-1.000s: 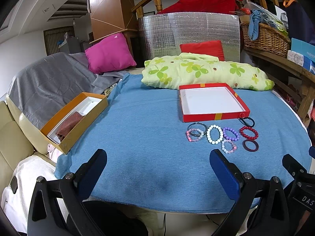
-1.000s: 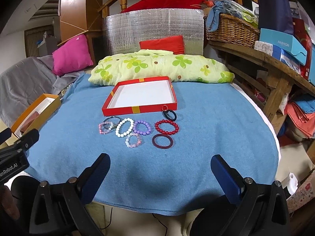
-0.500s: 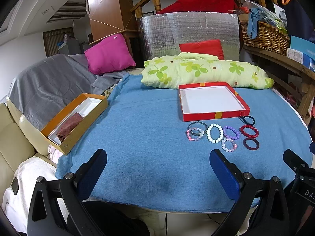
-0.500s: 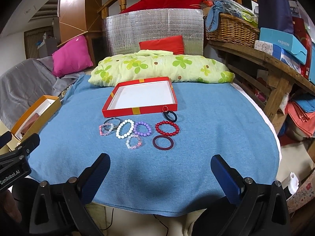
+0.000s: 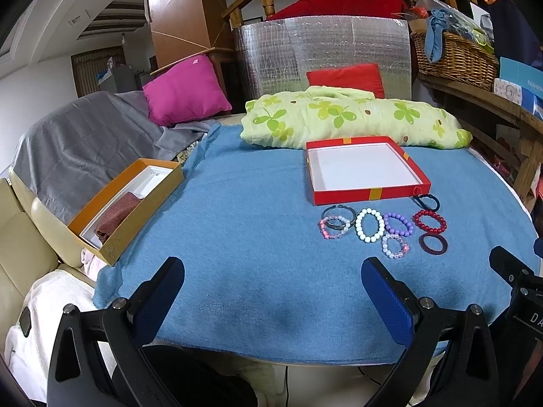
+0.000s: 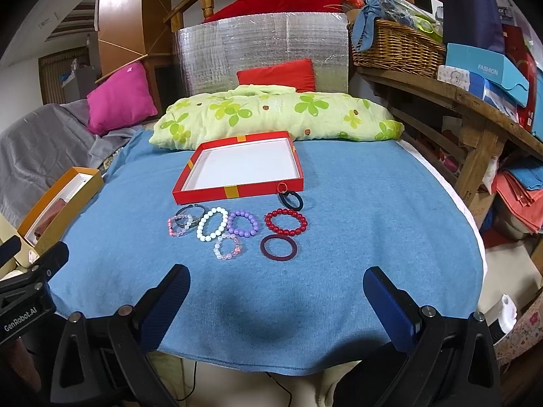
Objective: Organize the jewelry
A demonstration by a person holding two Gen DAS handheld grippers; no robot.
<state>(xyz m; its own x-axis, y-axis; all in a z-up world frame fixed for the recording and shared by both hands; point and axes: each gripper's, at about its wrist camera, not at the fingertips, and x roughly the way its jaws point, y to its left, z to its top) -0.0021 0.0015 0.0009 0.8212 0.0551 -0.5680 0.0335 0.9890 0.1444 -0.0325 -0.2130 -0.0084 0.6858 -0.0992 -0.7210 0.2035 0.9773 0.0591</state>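
Note:
A shallow red box (image 5: pixel 364 169) (image 6: pixel 241 173) with a white floor sits on the blue cloth. In front of it lie several bracelets: a white bead one (image 6: pixel 212 224) (image 5: pixel 370 224), a purple one (image 6: pixel 242 224), a red bead one (image 6: pixel 286 222) (image 5: pixel 429 221), a dark maroon ring (image 6: pixel 279 247) (image 5: pixel 433 243), a pale pink one (image 6: pixel 227 247), a pink one over a metal bangle (image 6: pixel 180 224) and a black band (image 6: pixel 291 200). My left gripper (image 5: pixel 271 288) and right gripper (image 6: pixel 275 291) both hang open over the near cloth edge, holding nothing.
An orange box (image 5: pixel 129 203) with a brown cloth rests at the table's left edge. A green-patterned bundle (image 6: pixel 271 115) lies behind the red box. A wooden shelf (image 6: pixel 458 95) with a basket and boxes runs along the right.
Both views have crept slightly back and up, so the table's near edge shows a little more. Nothing on the cloth has moved.

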